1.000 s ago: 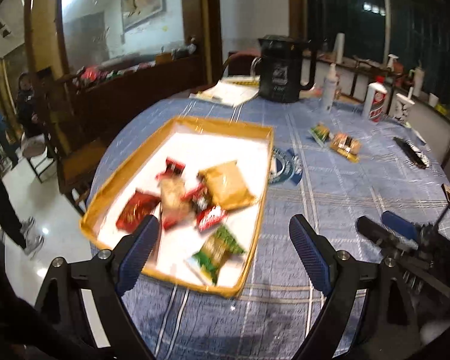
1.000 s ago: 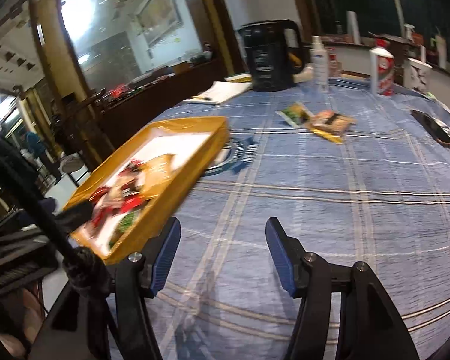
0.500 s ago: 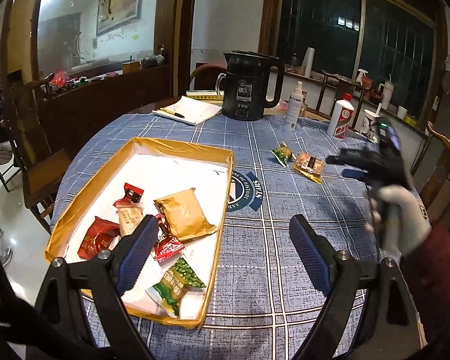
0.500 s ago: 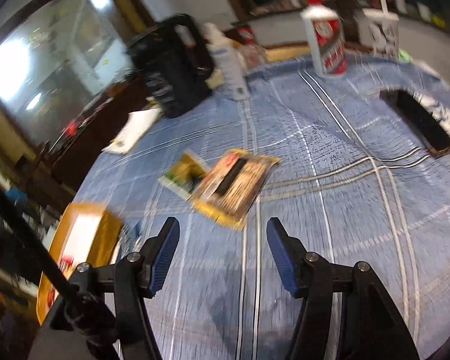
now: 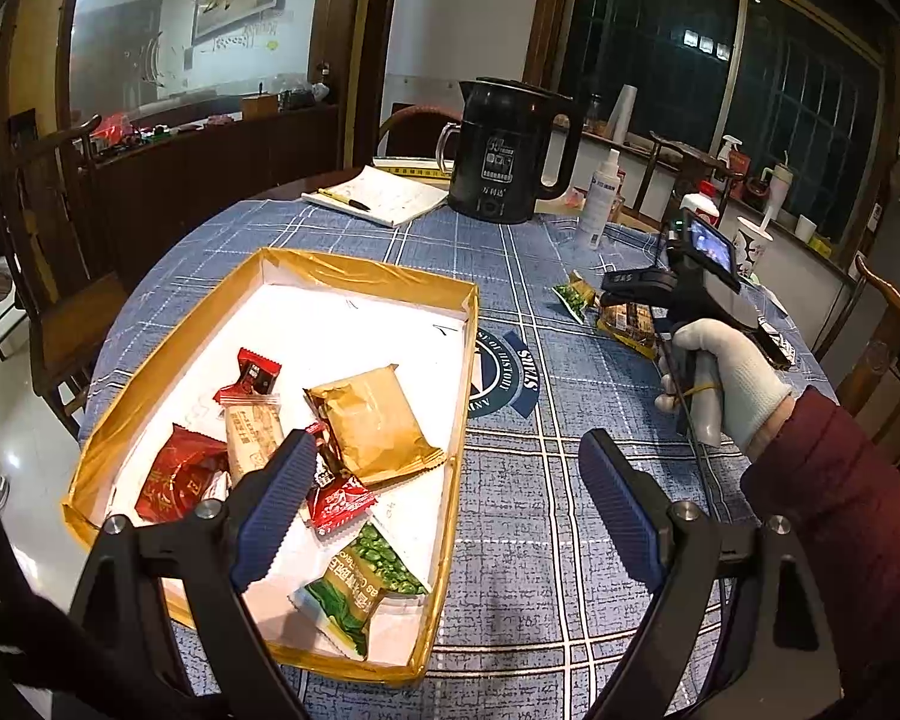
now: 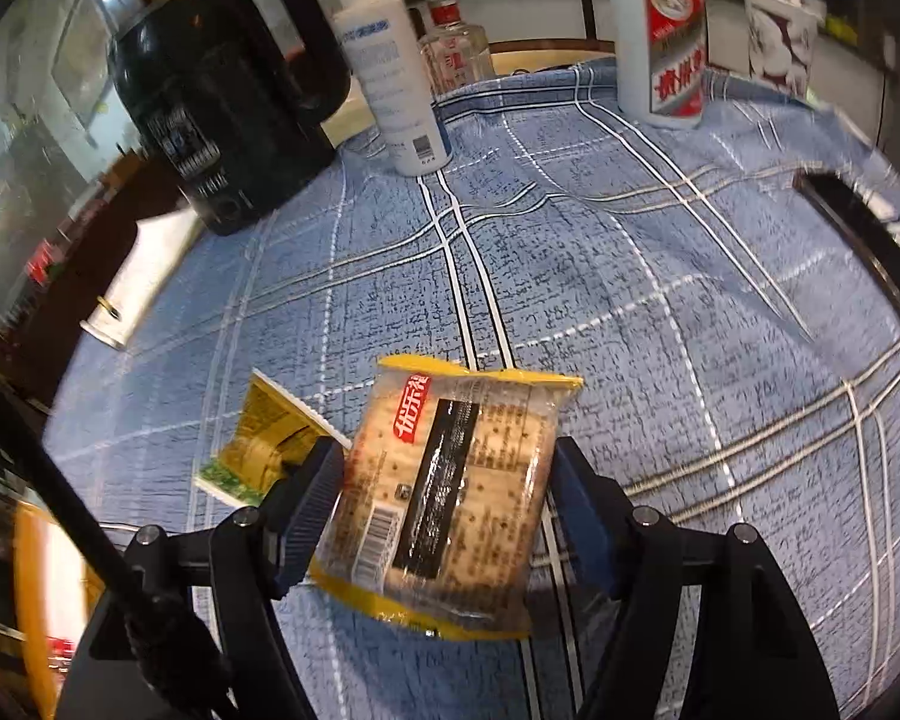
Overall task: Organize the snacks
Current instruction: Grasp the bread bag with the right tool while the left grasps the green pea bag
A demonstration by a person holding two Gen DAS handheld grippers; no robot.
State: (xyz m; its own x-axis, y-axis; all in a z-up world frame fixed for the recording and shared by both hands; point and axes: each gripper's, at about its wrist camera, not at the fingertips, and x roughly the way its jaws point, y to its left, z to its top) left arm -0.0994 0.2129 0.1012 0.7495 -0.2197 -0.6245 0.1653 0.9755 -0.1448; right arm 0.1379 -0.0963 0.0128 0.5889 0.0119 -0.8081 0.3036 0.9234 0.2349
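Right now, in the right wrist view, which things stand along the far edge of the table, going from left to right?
Black kettle → white spray bottle → clear glass bottle with a red cap → white bottle with a red label → white patterned cup.

A round tabletop [image 5: 570, 480] under a blue plaid cloth carries a gold-rimmed tray [image 5: 456, 408] at the near left. At the far side stand a black kettle [image 5: 504, 150], an open notebook [image 5: 384, 195] and a white spray bottle [image 5: 600, 192]. To the right lie a cracker packet [image 6: 450, 492] and, just beside it, a green snack packet [image 6: 258, 450].
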